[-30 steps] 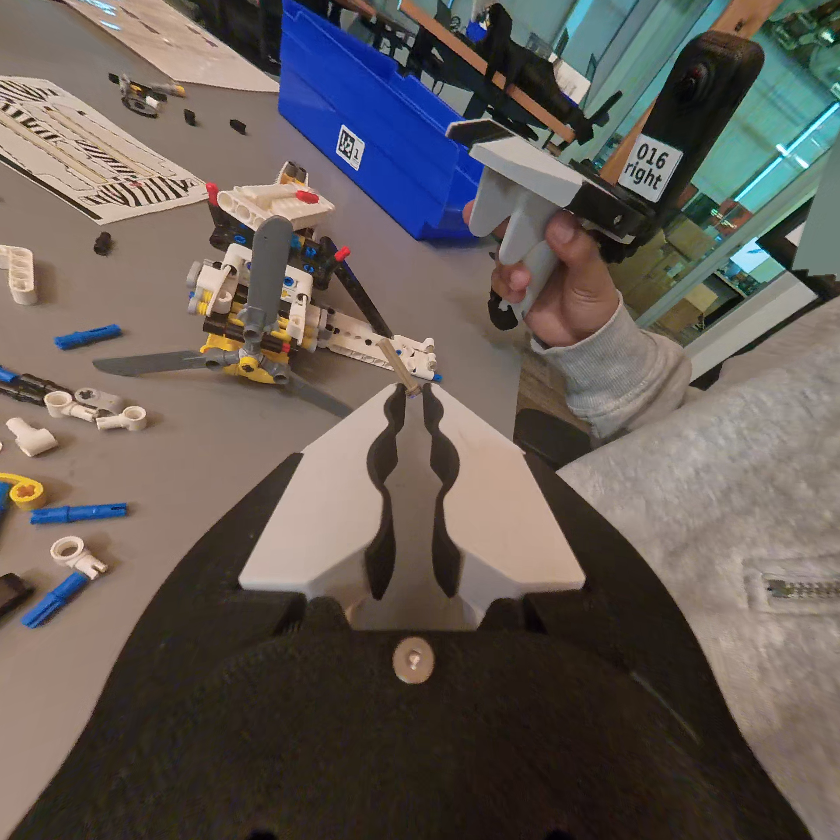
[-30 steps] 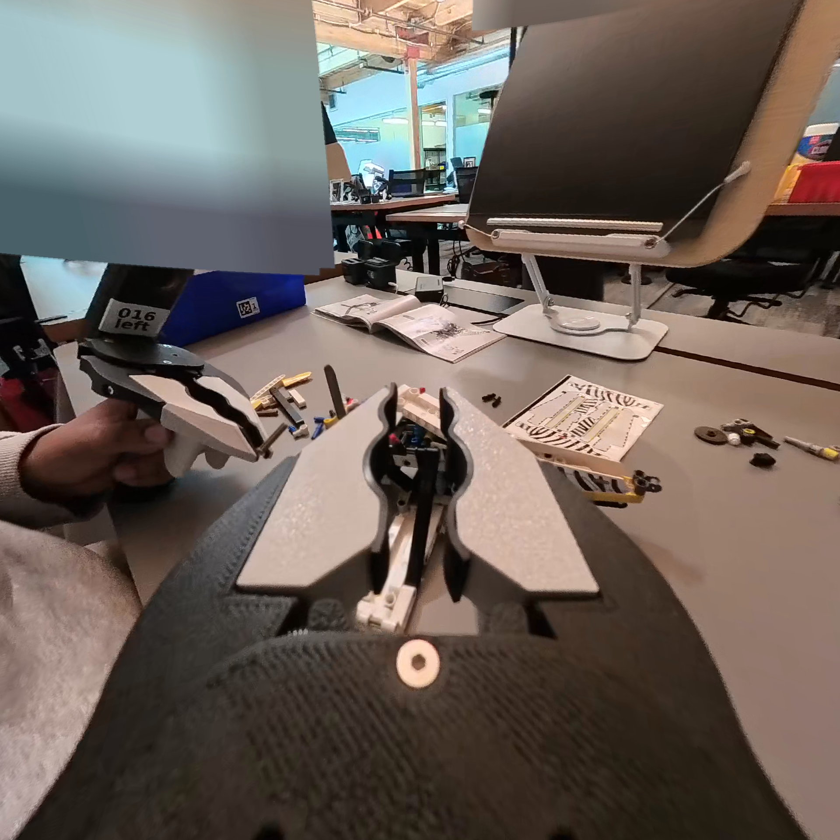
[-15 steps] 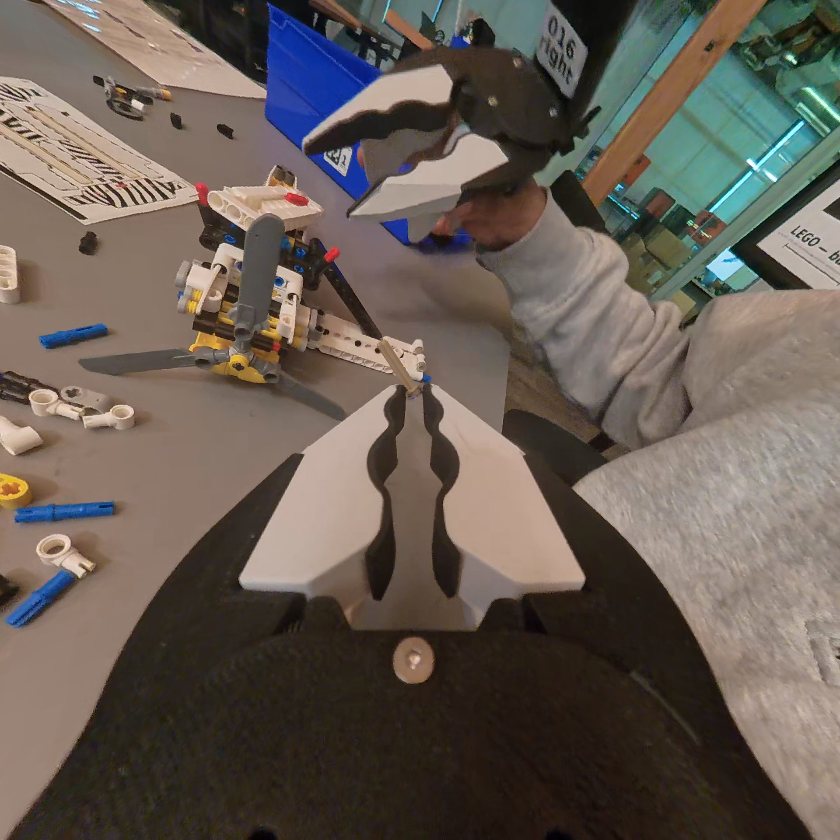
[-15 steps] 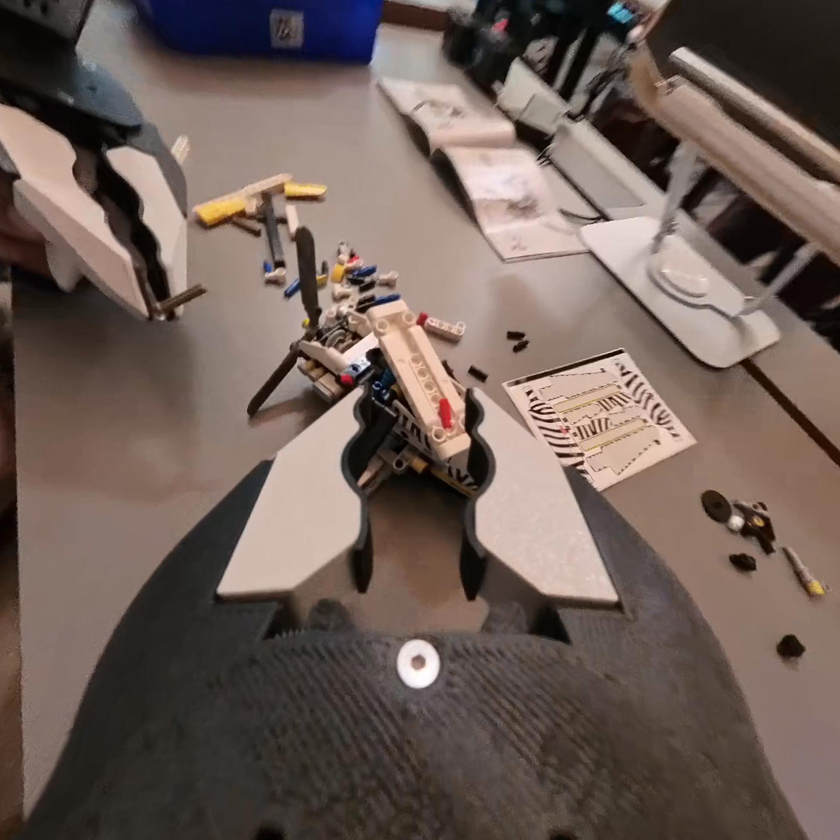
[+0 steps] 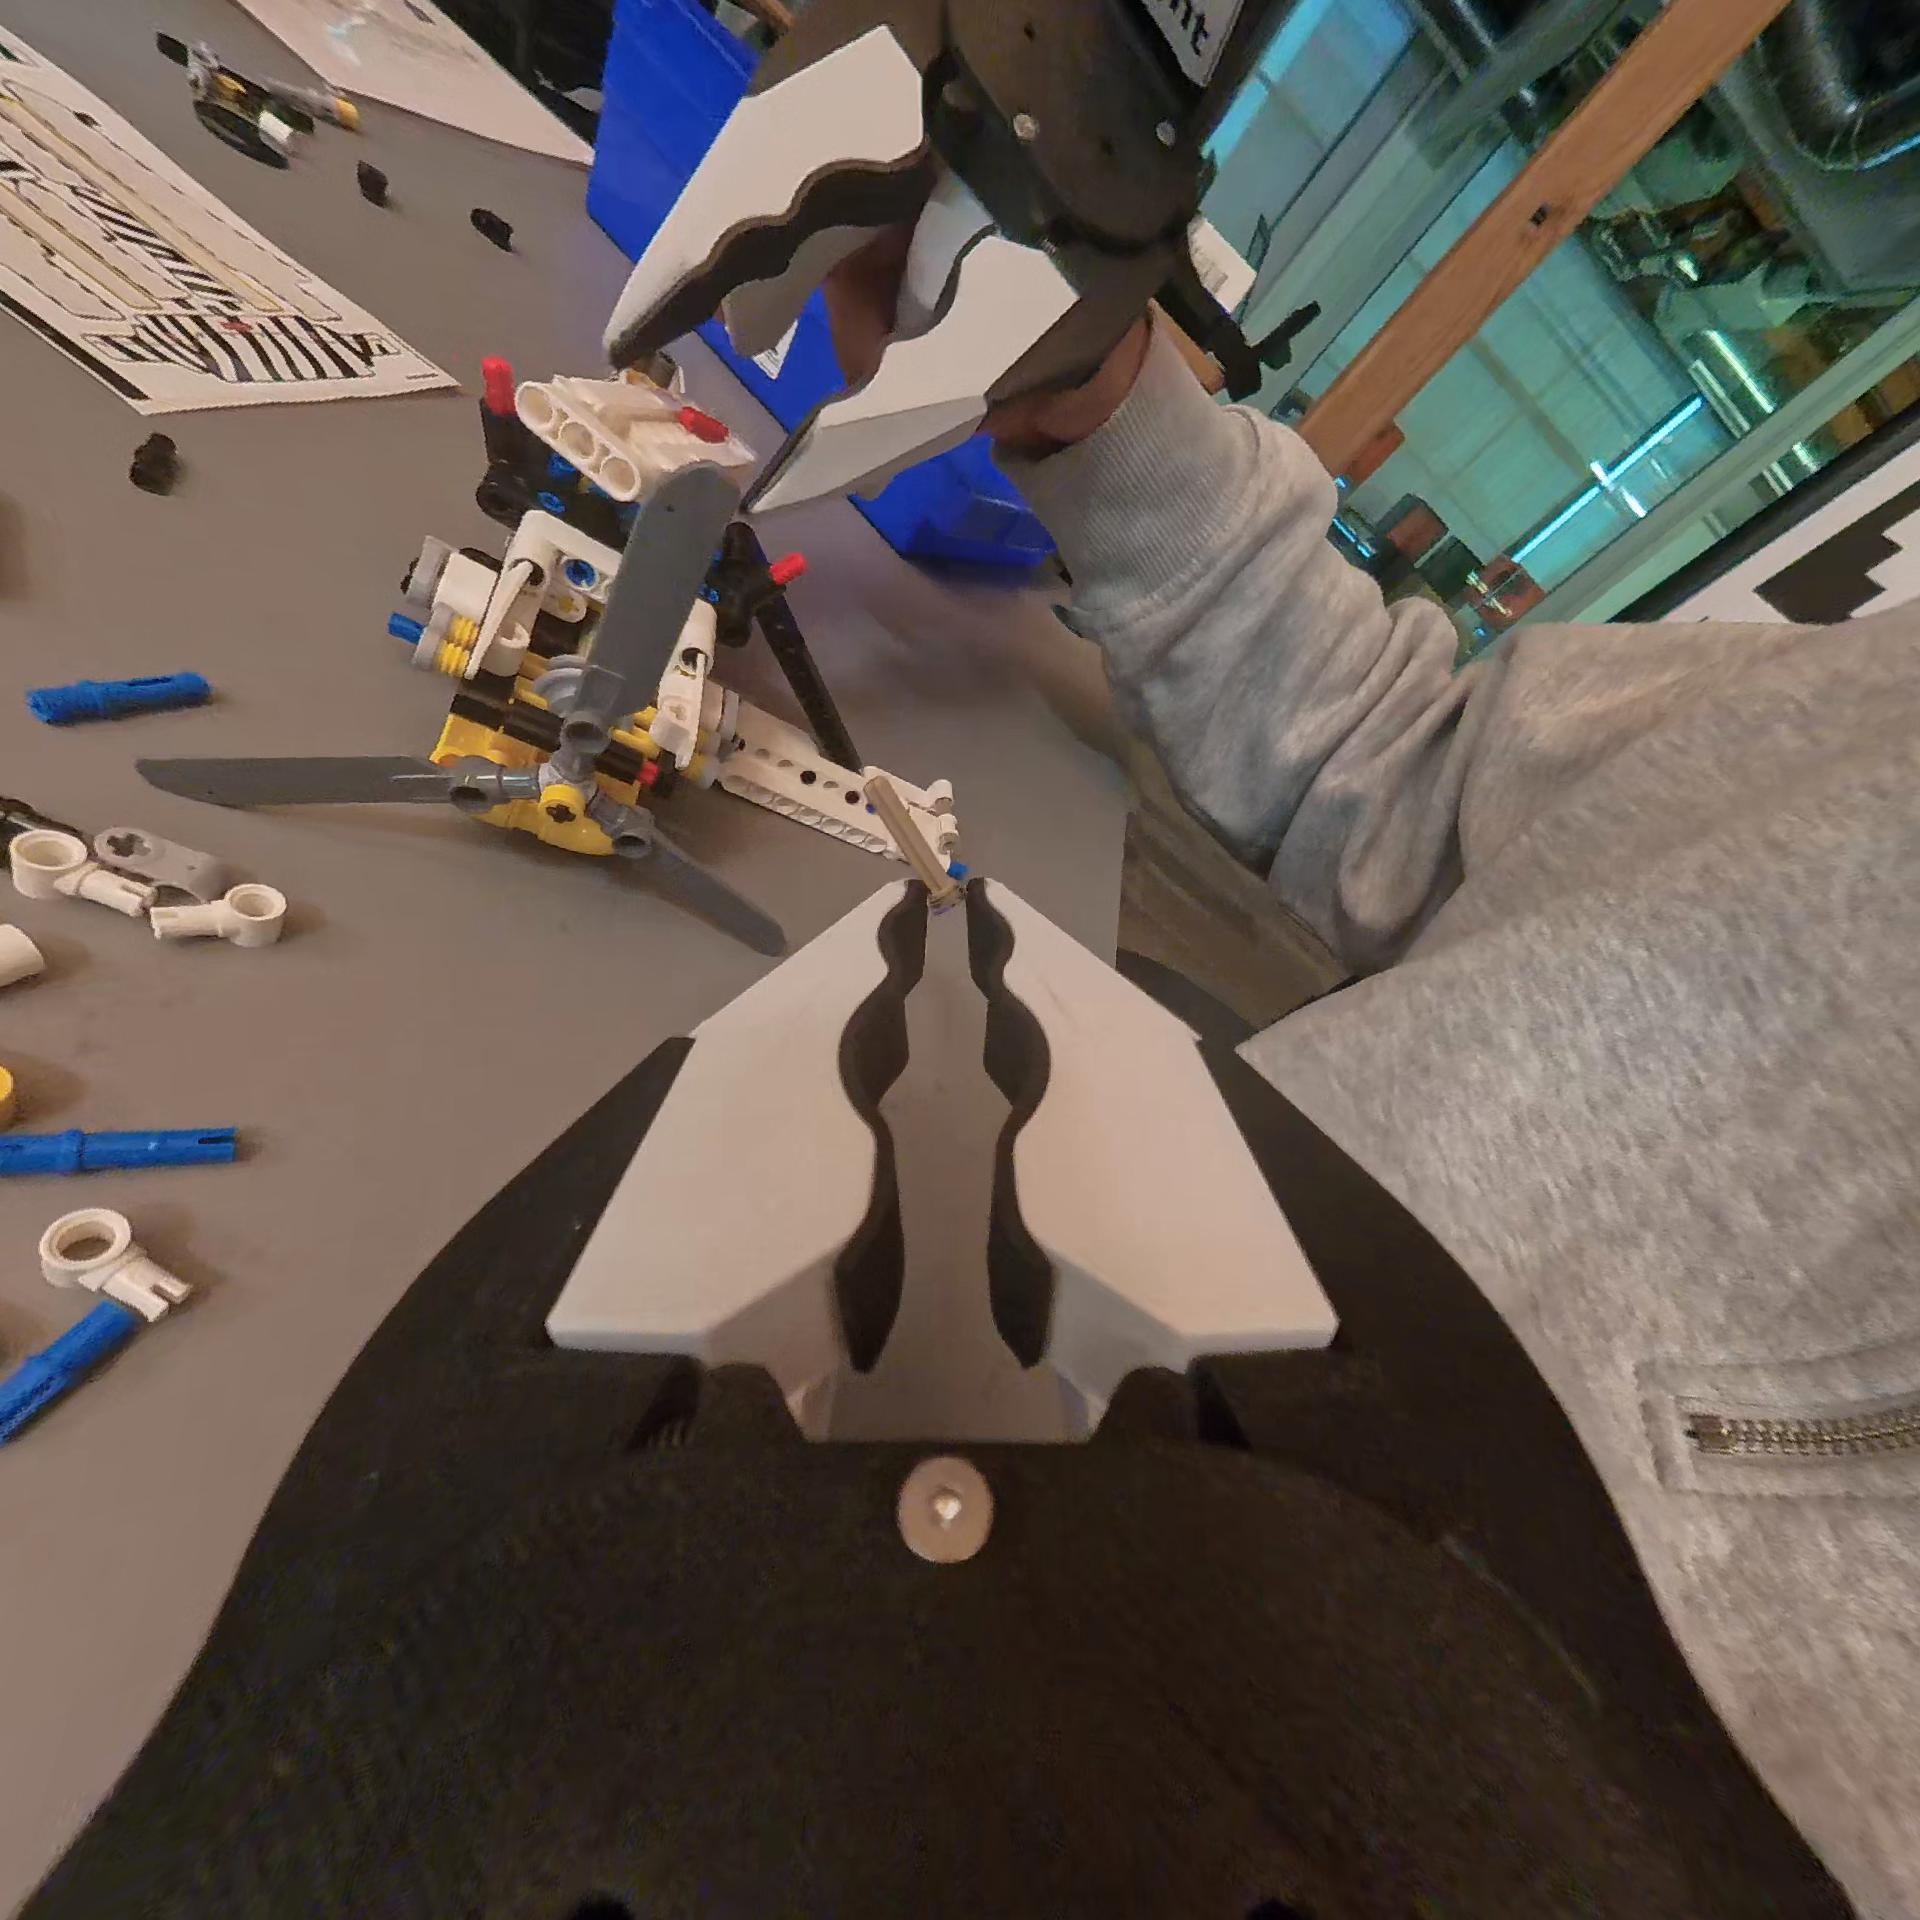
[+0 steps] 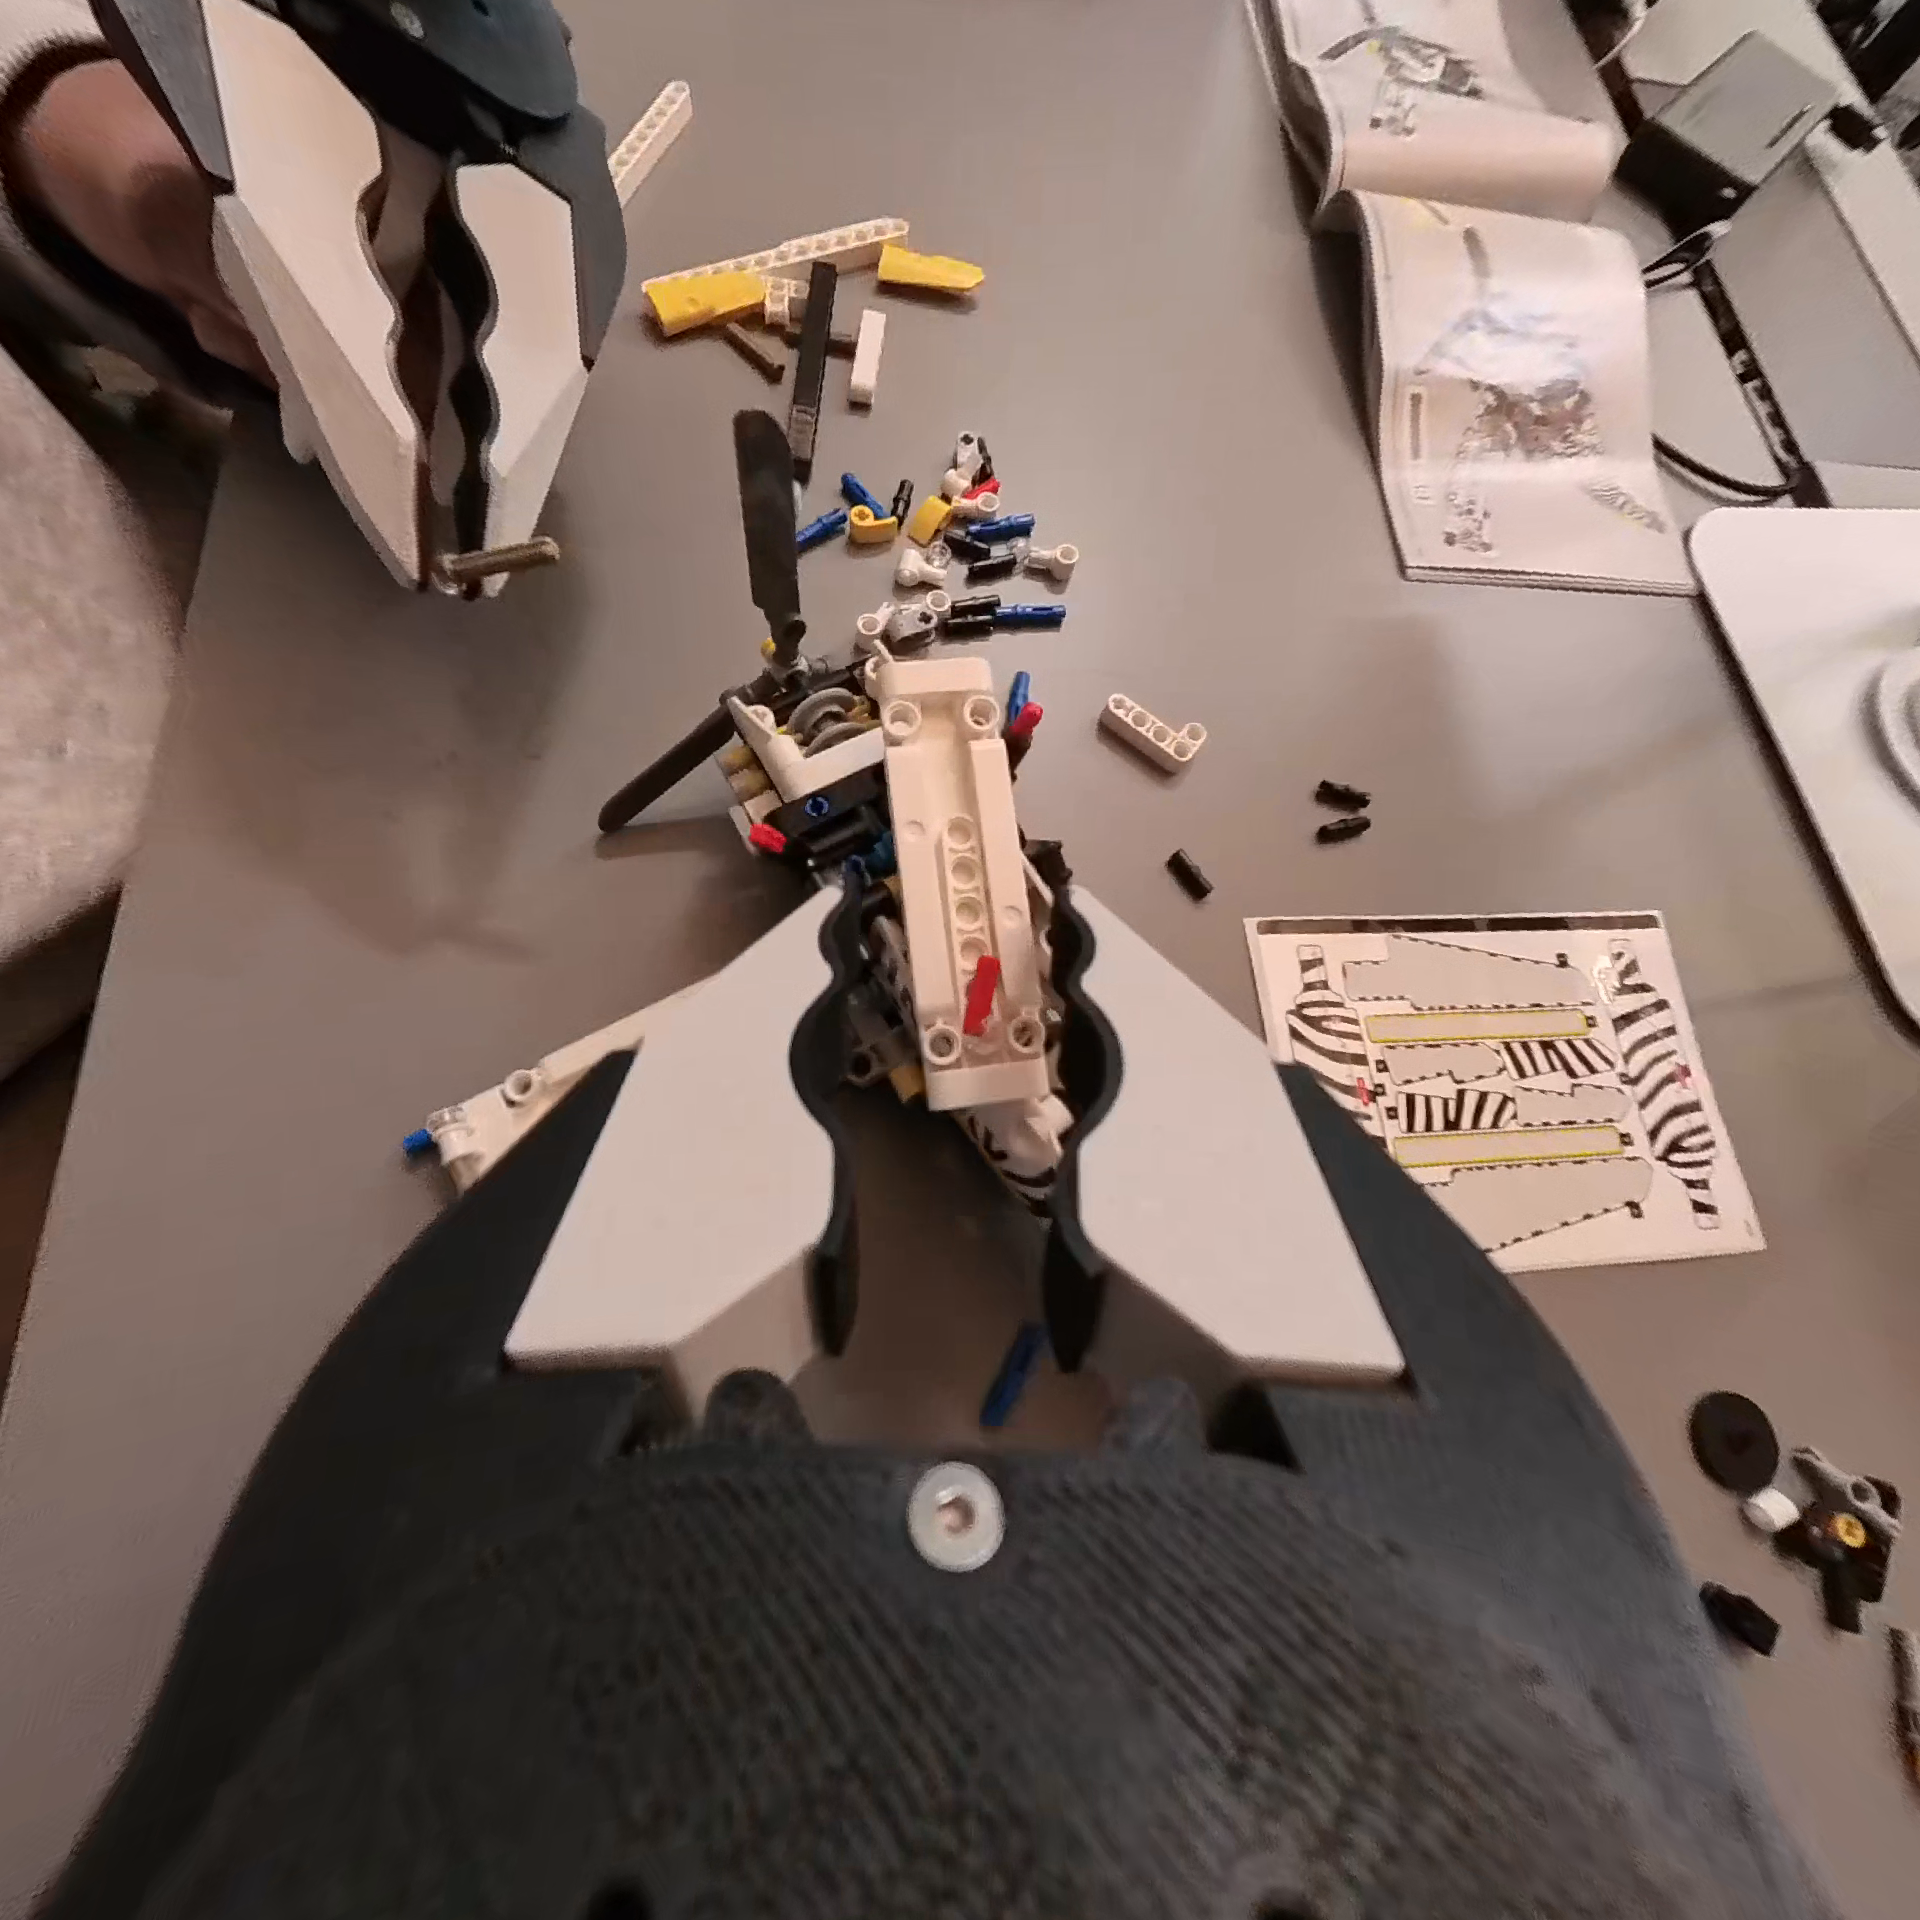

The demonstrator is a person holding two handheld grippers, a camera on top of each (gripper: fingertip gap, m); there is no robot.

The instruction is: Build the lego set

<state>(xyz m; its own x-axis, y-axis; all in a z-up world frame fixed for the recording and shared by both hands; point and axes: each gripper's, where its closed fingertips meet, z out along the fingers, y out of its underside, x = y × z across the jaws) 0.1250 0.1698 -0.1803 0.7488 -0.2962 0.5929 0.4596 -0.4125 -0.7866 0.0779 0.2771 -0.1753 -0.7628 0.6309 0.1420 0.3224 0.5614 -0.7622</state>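
The part-built lego model (image 5: 582, 665), white, black and yellow with grey propeller blades, stands on the grey table (image 5: 436, 997). My left gripper (image 5: 943, 891) is shut on a short tan axle (image 5: 914, 836) at its tips, just in front of the model's white tail beam. It also shows in the right wrist view (image 6: 457, 566), holding the axle (image 6: 499, 559) above the table, left of the model. My right gripper (image 6: 956, 894) is open, its jaws on either side of the model's white top panel (image 6: 966, 894). In the left wrist view it (image 5: 691, 426) hangs over the model's top.
A zebra-striped sticker sheet (image 6: 1496, 1081) lies right of the model, an open instruction booklet (image 6: 1496, 395) beyond it. Loose pins and connectors (image 6: 966, 540) and yellow and white beams (image 6: 790, 281) lie behind the model. A blue bin (image 5: 675, 125) stands at the table's edge. Black parts (image 6: 1735, 1444) lie at right. The left gripper's tips are roughly 12 cm from the right gripper's.
My right gripper has come down from a raised position at the table's edge, opened wide and now straddles the model's top. My left gripper still holds the tan axle in nearly the same place.
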